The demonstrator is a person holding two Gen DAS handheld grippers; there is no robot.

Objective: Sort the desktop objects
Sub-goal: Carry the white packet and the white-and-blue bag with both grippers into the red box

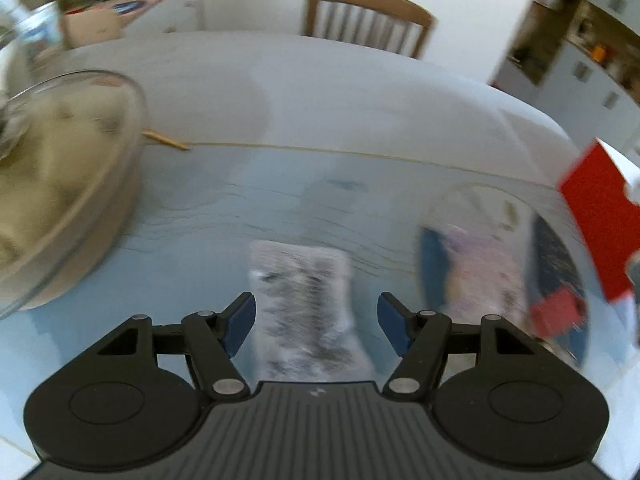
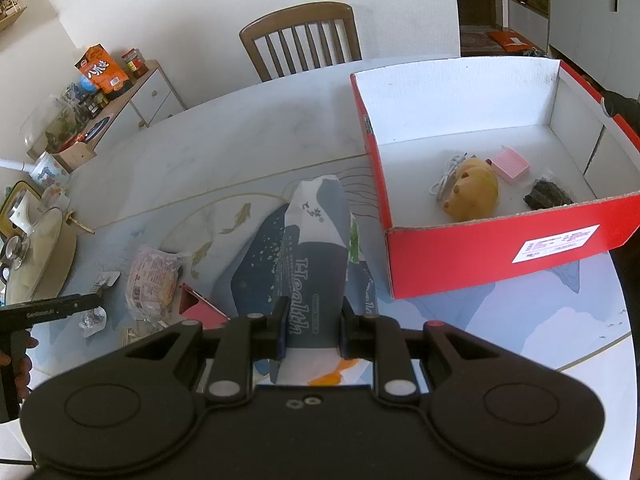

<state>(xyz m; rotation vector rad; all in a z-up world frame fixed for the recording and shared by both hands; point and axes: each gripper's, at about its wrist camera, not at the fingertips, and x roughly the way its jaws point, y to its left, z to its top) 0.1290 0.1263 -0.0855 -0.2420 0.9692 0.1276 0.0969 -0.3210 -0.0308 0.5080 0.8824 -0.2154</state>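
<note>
Lower centre of the right view: my right gripper (image 2: 312, 332) clamped on a "Health" packet (image 2: 316, 256), left of the red box (image 2: 492, 248). Left gripper (image 1: 316, 320) spread over a crumpled wrapper (image 1: 304, 304). Advice: lift clear of the box wall before releasing.

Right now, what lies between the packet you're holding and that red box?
Only bare patterned tablecloth, seen in the right wrist view: the right gripper grips the Health packet, close beside the red box.

Left tool (image 1: 316, 320) hangs with fingers spread wide; right tool (image 2: 312, 332) is clamped tight.
</note>
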